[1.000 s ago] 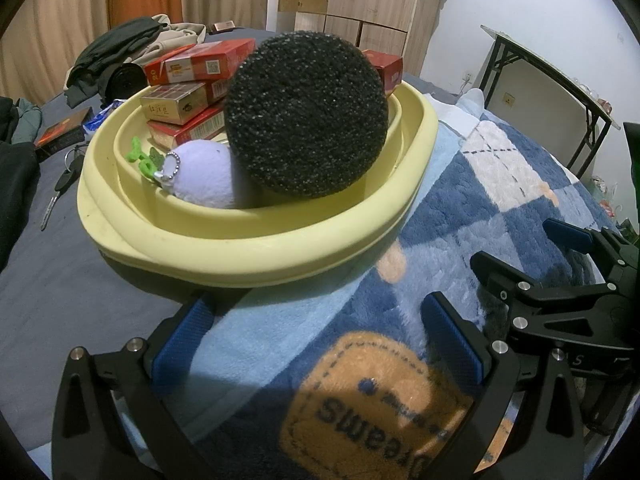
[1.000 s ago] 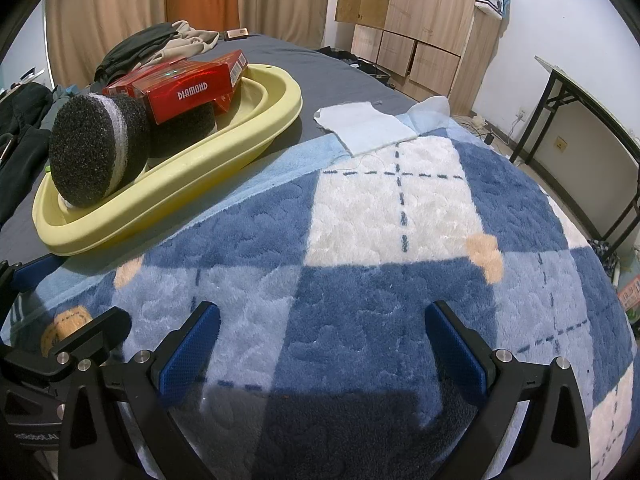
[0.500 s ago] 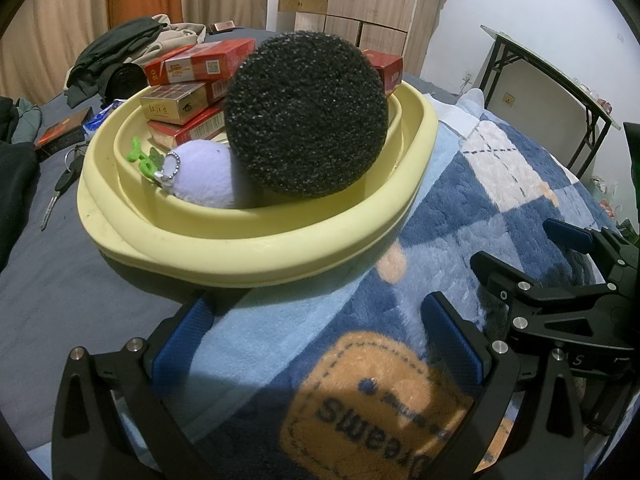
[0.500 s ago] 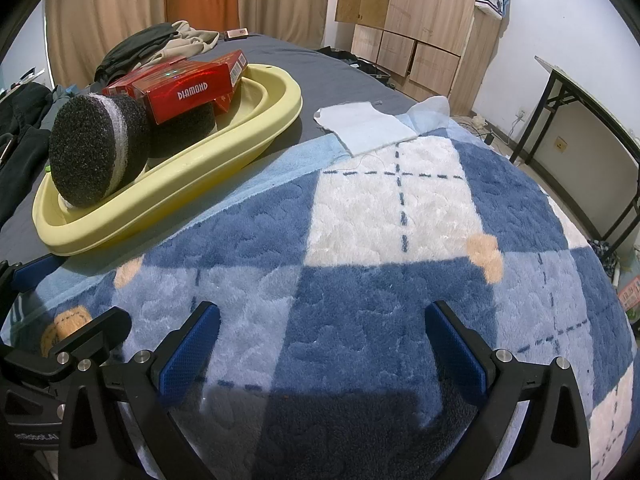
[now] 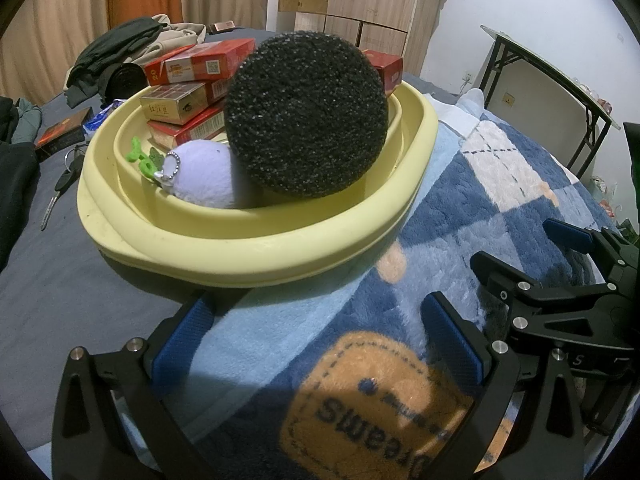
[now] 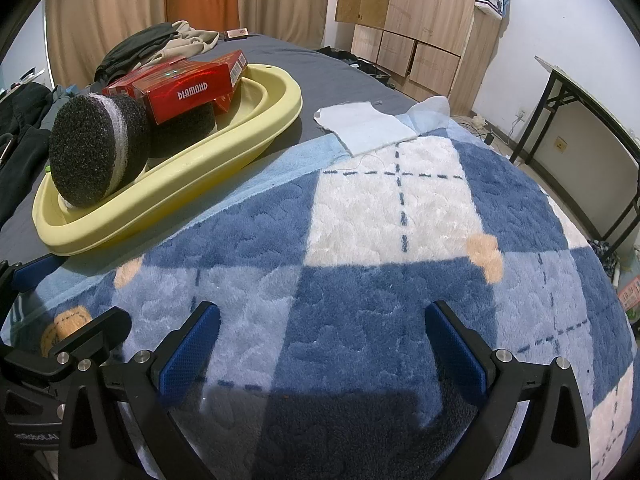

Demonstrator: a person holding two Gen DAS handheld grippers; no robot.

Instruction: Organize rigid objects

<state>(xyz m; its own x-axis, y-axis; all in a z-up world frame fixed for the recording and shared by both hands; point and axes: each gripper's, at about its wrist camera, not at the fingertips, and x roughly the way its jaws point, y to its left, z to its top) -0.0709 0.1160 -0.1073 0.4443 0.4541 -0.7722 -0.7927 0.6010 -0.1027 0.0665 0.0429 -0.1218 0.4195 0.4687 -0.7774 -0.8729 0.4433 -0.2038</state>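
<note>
A yellow oval basin (image 5: pixel 256 248) sits on the bed and shows in the right wrist view too (image 6: pixel 192 168). It holds a round black sponge (image 5: pixel 306 120), a lilac plush ball with a chain (image 5: pixel 204 176), a green clip (image 5: pixel 140 158) and several red cartons (image 5: pixel 200 66); one carton reads DIAMOND (image 6: pixel 188 90). My left gripper (image 5: pixel 316 332) is open and empty over the blanket, just short of the basin's near rim. My right gripper (image 6: pixel 320 336) is open and empty over the blue checked blanket (image 6: pixel 400 240), to the right of the basin.
A white cloth (image 6: pixel 364 126) lies on the grey sheet behind the blanket. Keys (image 5: pixel 60 188), a dark box (image 5: pixel 64 132) and piled clothes (image 5: pixel 132 48) lie left of the basin. A folding table (image 6: pixel 592 120) stands by the wall on the right.
</note>
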